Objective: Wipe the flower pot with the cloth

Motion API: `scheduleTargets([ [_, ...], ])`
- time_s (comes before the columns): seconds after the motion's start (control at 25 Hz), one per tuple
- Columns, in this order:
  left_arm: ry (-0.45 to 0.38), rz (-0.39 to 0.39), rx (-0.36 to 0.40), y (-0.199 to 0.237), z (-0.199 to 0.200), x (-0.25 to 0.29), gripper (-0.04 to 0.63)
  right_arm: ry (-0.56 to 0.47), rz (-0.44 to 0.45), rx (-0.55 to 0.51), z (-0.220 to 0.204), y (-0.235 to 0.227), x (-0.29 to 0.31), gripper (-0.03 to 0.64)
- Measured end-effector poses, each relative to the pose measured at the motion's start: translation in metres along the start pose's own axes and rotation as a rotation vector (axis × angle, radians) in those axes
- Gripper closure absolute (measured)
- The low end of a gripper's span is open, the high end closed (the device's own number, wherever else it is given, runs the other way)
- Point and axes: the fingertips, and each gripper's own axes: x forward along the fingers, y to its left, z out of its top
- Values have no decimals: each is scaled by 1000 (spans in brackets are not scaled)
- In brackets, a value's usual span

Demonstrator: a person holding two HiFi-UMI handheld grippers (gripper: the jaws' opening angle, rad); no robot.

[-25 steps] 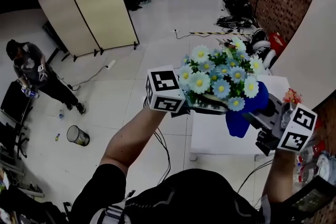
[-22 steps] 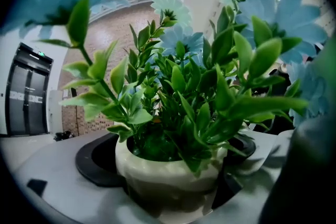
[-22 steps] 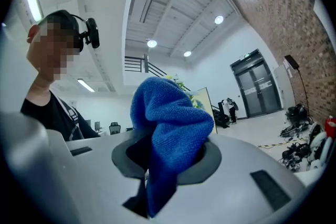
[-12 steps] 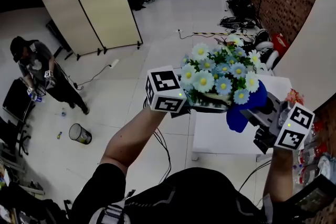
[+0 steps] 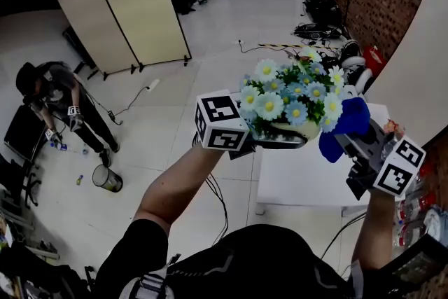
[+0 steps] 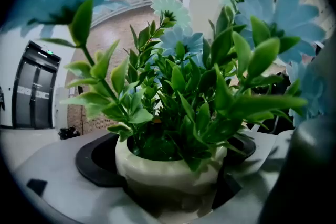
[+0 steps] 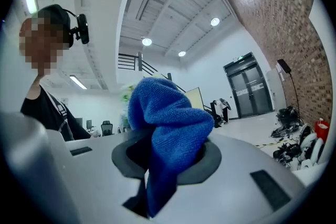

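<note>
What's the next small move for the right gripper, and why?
Probably ease the right gripper leftward until the blue cloth meets the side wall of the flower pot. In the head view the cloth sits beside the flowers, seemingly just off the pot, which the left gripper holds clamped in the air. No wiping contact shows.

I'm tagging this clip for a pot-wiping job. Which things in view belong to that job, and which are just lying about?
Part of the job:
- flower pot, held in the left gripper
- cloth, held in the right gripper

Just lying about:
- bin on the floor
- folding screen
- gear by the brick wall
</note>
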Motion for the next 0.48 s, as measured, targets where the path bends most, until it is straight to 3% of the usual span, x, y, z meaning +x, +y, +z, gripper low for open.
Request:
scheduleTargets([
  [0.2,-16,36,-49,13,-3,-7,46,-8,22,-94,2,46,20,526],
  [0.48,-14,10,-28,-4,-6,10,46,-137,-72,-59,5,30,13,526],
])
